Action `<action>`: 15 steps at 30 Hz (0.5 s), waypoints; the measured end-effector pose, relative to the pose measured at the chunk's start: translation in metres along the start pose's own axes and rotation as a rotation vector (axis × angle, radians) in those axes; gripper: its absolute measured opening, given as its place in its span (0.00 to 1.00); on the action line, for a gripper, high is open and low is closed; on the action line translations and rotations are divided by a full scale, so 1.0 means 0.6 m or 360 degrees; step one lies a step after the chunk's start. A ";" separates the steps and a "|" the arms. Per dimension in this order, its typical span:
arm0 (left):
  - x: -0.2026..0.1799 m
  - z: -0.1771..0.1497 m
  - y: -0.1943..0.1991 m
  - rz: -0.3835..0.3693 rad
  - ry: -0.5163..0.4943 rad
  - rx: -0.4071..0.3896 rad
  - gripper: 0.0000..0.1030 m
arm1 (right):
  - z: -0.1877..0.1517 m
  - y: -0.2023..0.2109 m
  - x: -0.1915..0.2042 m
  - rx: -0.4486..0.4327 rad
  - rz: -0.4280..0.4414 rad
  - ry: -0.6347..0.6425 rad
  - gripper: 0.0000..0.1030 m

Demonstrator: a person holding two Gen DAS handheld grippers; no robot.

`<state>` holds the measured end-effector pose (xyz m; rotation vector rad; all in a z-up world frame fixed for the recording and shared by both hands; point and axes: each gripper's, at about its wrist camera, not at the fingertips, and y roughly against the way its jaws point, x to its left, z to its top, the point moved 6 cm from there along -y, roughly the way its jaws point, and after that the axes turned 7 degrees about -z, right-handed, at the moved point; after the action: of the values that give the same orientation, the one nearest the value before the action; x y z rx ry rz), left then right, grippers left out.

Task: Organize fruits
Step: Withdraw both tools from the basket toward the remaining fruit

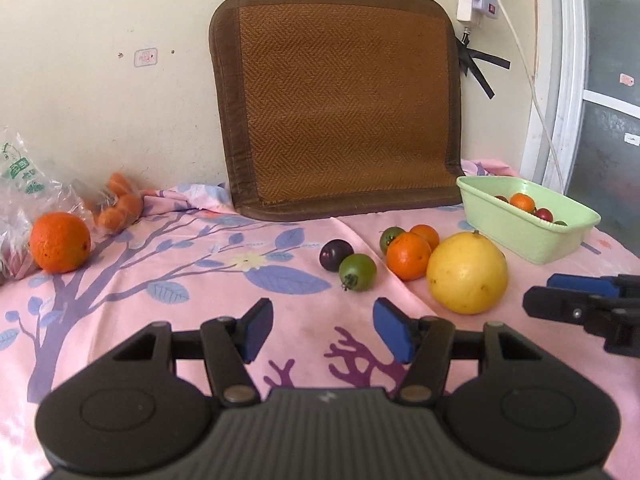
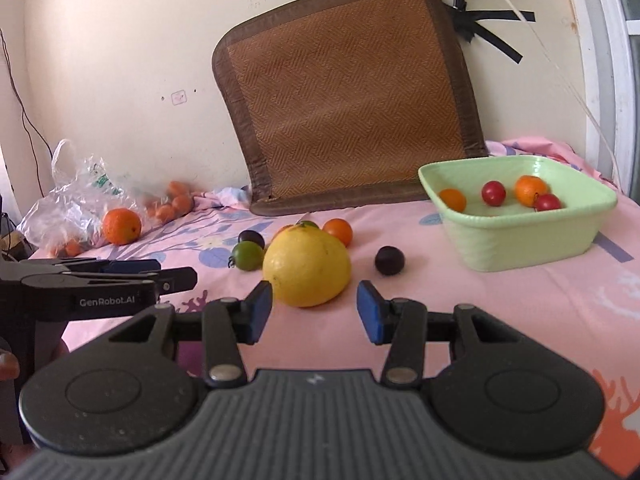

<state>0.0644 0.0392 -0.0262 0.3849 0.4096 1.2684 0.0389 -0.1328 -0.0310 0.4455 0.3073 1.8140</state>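
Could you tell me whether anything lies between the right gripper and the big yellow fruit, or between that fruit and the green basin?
Nothing blocks the right gripper: the yellow fruit sits just beyond its open fingers. Toward the green basin, one dark purple fruit lies on the cloth in between, low enough to lift over.

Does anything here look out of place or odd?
Nothing is spilled or damaged. One orange lies far left beside the plastic bag, apart from the fruit near the green basin. The woven mat leans on the wall.
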 end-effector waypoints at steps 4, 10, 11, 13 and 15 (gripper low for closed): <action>-0.012 0.001 0.005 0.0032 -0.0062 -0.0030 0.55 | -0.018 -0.012 0.001 0.0071 -0.0051 -0.0064 0.48; -0.003 0.001 0.003 0.0019 -0.0014 -0.0023 0.55 | -0.027 -0.016 0.000 0.0114 -0.0173 -0.0053 0.48; 0.000 0.001 0.003 0.0017 0.0003 -0.0024 0.55 | -0.027 -0.015 0.001 0.0114 -0.0194 -0.0049 0.48; 0.005 0.001 0.003 0.0010 0.0033 -0.0024 0.55 | -0.028 -0.014 0.000 0.0105 -0.0248 -0.0044 0.48; 0.009 0.001 0.003 0.0003 0.0055 -0.0021 0.55 | -0.024 -0.009 0.000 0.0071 -0.0306 -0.0044 0.48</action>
<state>0.0646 0.0446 -0.0256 0.3527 0.4299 1.2806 0.0369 -0.1310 -0.0464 0.4562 0.3602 1.6150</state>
